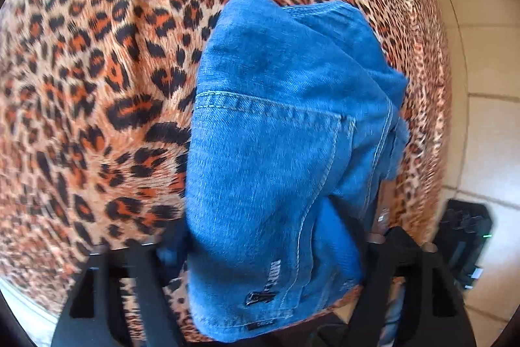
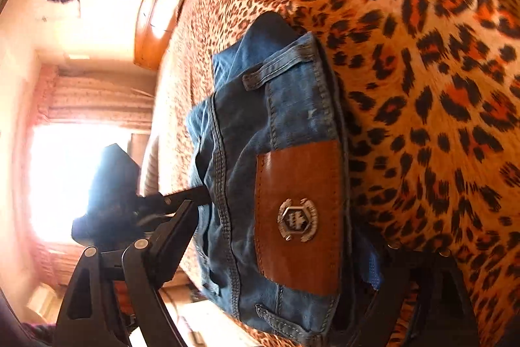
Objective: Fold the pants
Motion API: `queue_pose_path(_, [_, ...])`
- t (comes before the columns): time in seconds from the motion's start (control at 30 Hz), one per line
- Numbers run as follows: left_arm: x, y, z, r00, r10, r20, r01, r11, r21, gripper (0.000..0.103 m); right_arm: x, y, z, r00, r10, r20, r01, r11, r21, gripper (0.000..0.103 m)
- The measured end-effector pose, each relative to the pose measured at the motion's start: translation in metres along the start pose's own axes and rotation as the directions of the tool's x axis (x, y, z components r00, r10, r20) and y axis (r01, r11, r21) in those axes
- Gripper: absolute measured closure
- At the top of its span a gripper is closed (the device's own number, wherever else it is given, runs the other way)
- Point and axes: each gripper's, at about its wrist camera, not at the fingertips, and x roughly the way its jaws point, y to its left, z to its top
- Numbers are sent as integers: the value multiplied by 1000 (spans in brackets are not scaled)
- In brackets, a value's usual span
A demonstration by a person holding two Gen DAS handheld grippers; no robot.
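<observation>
A leopard-print bedspread point(image 1: 97, 80) fills most of both views, its spots blurred toward the edges. In the left wrist view, pale floor tiles point(image 1: 481, 60) run down the 3 o'clock side, with a black device point(image 1: 464, 243) showing a small green light at 4 o'clock. In the right wrist view, a wooden headboard point(image 2: 159, 12) sits at 11 o'clock, a bright curtained window point(image 2: 71, 178) at 9 o'clock.

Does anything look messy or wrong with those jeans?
Nothing looks damaged. The jeans hang bunched between both grippers above the leopard bedspread, the waistband's leather patch held sideways: lifted mid-fold, not yet neat.
</observation>
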Motion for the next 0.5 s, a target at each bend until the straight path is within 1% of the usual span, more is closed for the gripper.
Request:
queue_pose_path(0.03, [-6,-3,-5,1000,22,21,-22,999,27,57,0,11,0,1000,-27,0,27,999,-25,19])
queue_pose_path(0.07, [-11,-6,-10,998,44,52,-47,997,58,61,-1,22,0,999,-35,3,35,998,-59,21])
queue_pose_path(0.1, [-14,-8,-13,996,57,70,-62,996,70,68,0,35,-2,998,-59,10,60,992,-114,22])
queue_pose_path(0.13, [-17,-9,-15,994,62,85,-68,995,73,69,3,45,-4,995,-102,9,102,981,-166,24])
queue_pose_path(0.17, [-17,-10,-15,993,68,92,-75,995,71,70,9,55,-6,986,-168,6,165,959,-229,27])
queue_pose_path(0.2, [-16,-13,-15,991,89,96,-96,993,70,71,20,65,-9,961,-275,5,262,911,-320,31])
queue_pose_path(0.23, [-12,-16,-16,988,121,94,-127,989,69,72,31,70,-12,933,-360,3,334,861,-383,33])
queue_pose_path(0.27, [-11,-20,-18,986,138,98,-145,987,67,72,41,73,-13,908,-419,-1,378,821,-428,34])
queue_pose_path(0.3, [-12,-26,-19,984,141,109,-149,986,70,73,46,78,-13,901,-433,0,390,811,-437,34])
queue_pose_path(0.33, [-15,-29,-21,983,139,123,-150,986,78,76,44,81,-12,914,-406,-1,369,832,-414,35])
queue_pose_path(0.4, [-25,-35,-26,977,137,163,-155,983,103,77,35,94,-8,952,-305,17,290,884,-366,35])
queue_pose_path(0.47, [-35,-39,-23,966,156,208,-183,976,119,78,30,101,-5,968,-251,23,242,900,-363,35])
queue_pose_path(0.5, [-36,-41,-21,961,166,223,-197,972,125,78,31,104,-1,974,-228,10,216,908,-360,35])
